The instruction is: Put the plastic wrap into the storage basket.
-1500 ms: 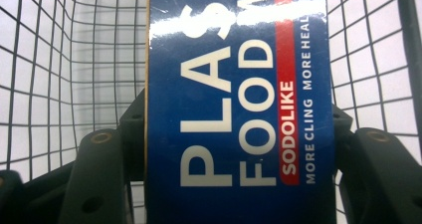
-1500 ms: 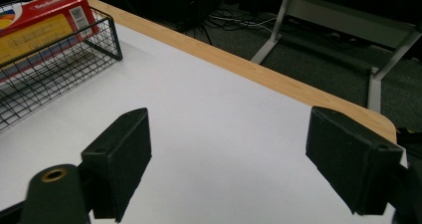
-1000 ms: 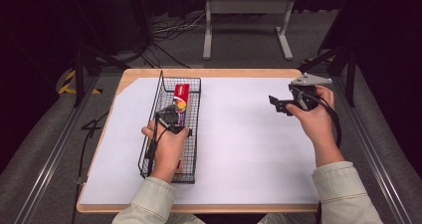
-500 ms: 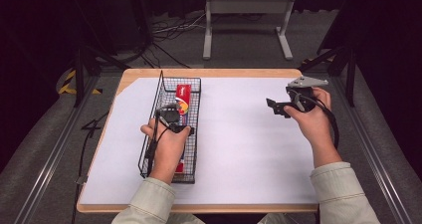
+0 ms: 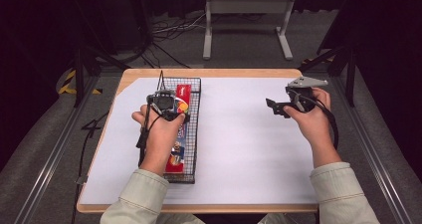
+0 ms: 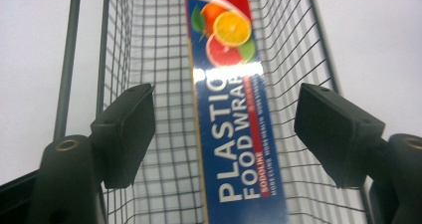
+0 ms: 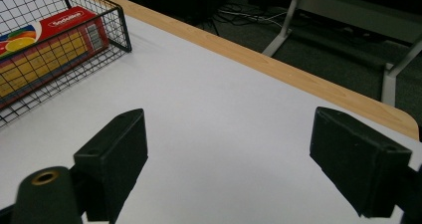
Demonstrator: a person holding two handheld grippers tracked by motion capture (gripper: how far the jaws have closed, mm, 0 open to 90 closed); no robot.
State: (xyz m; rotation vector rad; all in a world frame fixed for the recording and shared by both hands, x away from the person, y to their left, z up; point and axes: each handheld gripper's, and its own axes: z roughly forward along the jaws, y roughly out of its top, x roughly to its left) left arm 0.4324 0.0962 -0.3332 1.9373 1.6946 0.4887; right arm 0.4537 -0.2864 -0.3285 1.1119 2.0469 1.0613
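Overhead, the left claw point(image 6: 224, 134) had just been opening above the plastic wrap box point(image 6: 234, 124) in the wire basket point(image 5: 195, 134), gripping nothing; the right claw point(image 7: 229, 159) hung open over the table point(image 5: 239, 144).

Wooden table point(image 5: 249, 73), white sheet point(image 5: 239, 144) covering top; wire basket point(image 5: 195, 129) on sheet, left side.

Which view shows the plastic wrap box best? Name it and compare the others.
The left gripper view: the plastic wrap box lies close below in the wire basket, its label readable. The high view has the box small and partly behind the left hand. The right gripper view catches one end through the mesh.
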